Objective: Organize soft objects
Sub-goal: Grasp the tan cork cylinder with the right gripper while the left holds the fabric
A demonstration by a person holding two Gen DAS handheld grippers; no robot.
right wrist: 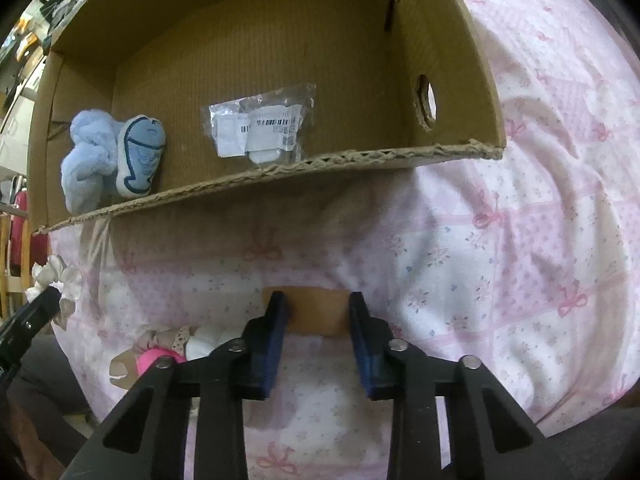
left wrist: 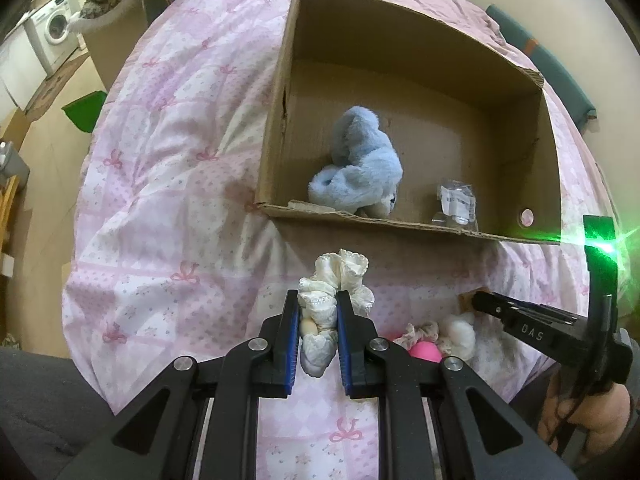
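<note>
Pinching ruffled cream scrunchie (left wrist: 334, 300) — left gripper (left wrist: 318, 304) — before corrugated box (left wrist: 400, 226)

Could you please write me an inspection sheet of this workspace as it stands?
Surface: pink patterned bedspread, rumpled.
Job's things: cardboard box holds a blue plush toy; cream scrunchie in the left gripper; pink ball and white soft pieces on the bedspread.
Clutter: clear plastic packet in the box; tan piece ahead of the right gripper.
Grippers: left shut on the scrunchie; right open, holding nothing.
Cables: nothing seen.
Surroundings: washing machine.
</note>
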